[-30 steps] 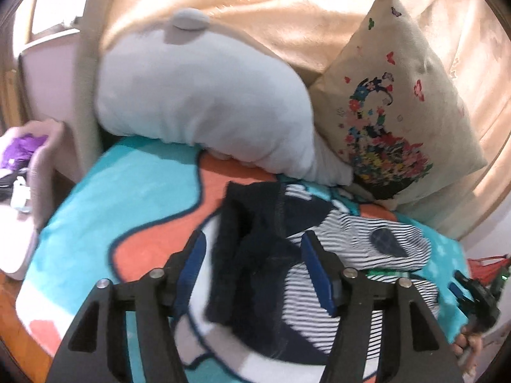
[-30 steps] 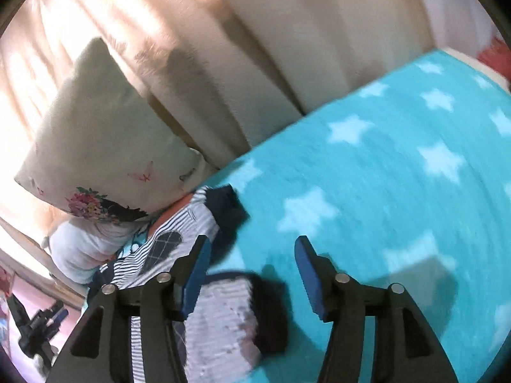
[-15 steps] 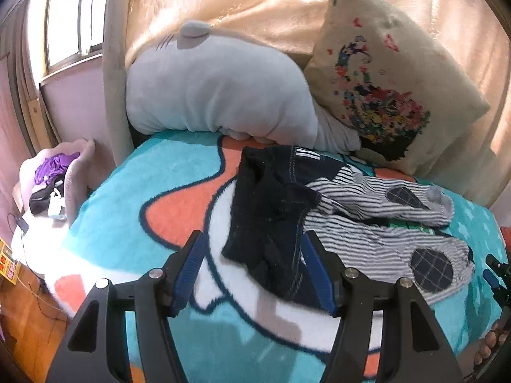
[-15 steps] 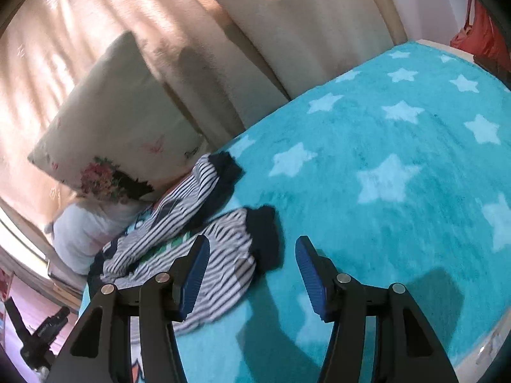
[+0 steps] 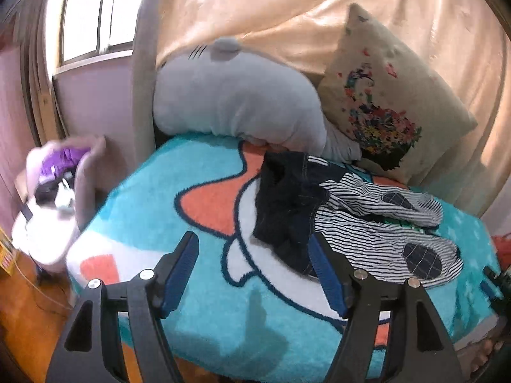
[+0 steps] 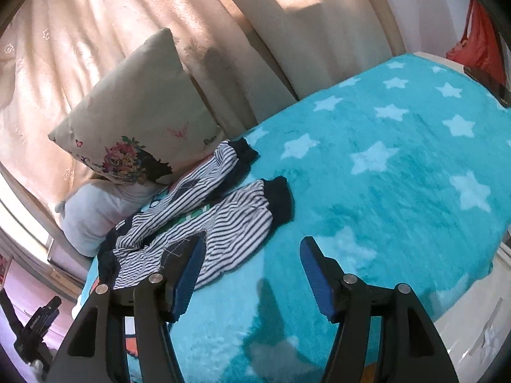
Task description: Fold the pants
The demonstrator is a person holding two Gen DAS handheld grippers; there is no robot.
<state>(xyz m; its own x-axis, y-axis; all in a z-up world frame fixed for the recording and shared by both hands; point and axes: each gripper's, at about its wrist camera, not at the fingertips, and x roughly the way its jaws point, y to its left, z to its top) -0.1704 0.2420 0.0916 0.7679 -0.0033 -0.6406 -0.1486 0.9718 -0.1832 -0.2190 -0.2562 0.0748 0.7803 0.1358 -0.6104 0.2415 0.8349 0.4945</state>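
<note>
Currently the striped pants lie unfolded on the teal blanket, dark waistband left, legs spread rightward. Left gripper spread wide, empty; right gripper likewise. Left view alone shows the grey plush pillow; right view shows star print.

My left gripper and right gripper each show black plastic frames, silver round screws and ribbed blue pads on the fingers.
</note>
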